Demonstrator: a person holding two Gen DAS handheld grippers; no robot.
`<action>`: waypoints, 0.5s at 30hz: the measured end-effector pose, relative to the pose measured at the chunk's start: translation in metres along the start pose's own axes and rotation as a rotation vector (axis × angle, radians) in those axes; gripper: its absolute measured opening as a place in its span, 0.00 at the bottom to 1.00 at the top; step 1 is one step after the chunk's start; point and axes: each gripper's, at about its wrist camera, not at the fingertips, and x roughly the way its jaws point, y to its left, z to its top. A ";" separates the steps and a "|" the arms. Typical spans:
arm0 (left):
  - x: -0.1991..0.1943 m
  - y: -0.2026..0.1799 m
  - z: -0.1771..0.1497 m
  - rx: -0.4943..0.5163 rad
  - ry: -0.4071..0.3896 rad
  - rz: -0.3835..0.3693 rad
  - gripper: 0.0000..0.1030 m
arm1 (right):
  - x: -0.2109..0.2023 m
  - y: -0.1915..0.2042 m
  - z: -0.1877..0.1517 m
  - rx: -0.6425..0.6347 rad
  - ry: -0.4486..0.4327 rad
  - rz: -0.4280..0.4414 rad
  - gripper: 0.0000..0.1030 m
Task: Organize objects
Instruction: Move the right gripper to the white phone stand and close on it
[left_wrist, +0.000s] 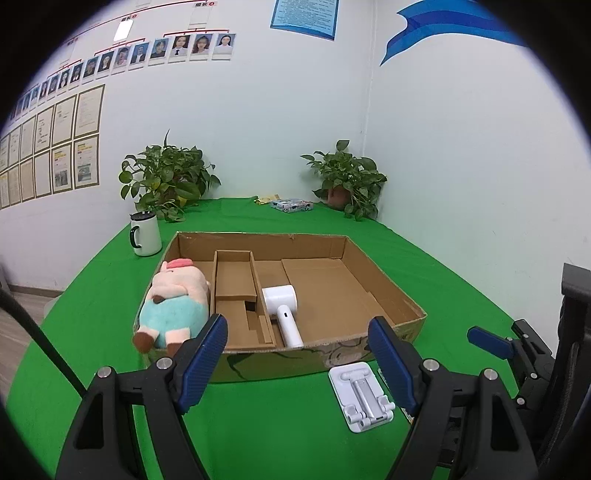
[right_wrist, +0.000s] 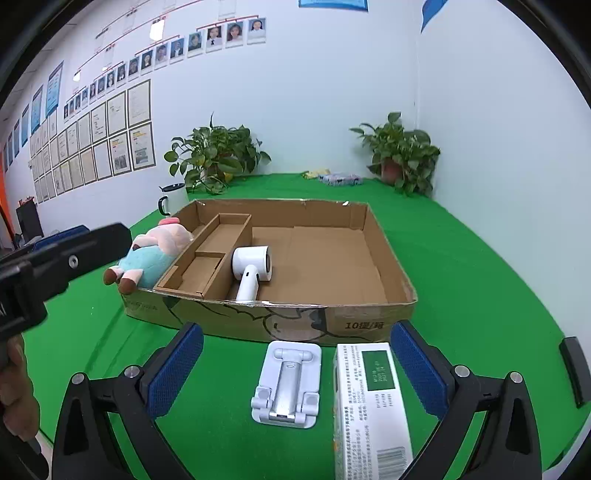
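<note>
right now the white phone stand (right_wrist: 286, 384) and green-labelled carton (right_wrist: 369, 402) lie lengthwise between the right gripper (right_wrist: 295, 373)'s spread, empty fingers, nearer it than the left gripper (left_wrist: 297, 363), also spread and empty.

Plush pig (left_wrist: 173, 306) and white dryer (left_wrist: 282, 306) inside cardboard box (left_wrist: 384, 295)

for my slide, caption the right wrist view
Open right gripper above phone stand and carton, before the cardboard tray.

cardboard box (right_wrist: 280, 321) front printed "10提/箱"
</note>
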 end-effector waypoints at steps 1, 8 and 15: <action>-0.001 0.001 -0.002 -0.006 0.000 0.005 0.76 | -0.004 0.001 -0.001 -0.004 -0.005 -0.001 0.99; 0.001 0.006 -0.013 -0.013 0.013 0.072 0.76 | -0.013 0.002 -0.013 -0.009 0.006 0.024 0.99; 0.014 0.011 -0.034 -0.023 0.094 0.045 0.76 | 0.010 0.001 -0.054 -0.016 0.130 0.241 0.99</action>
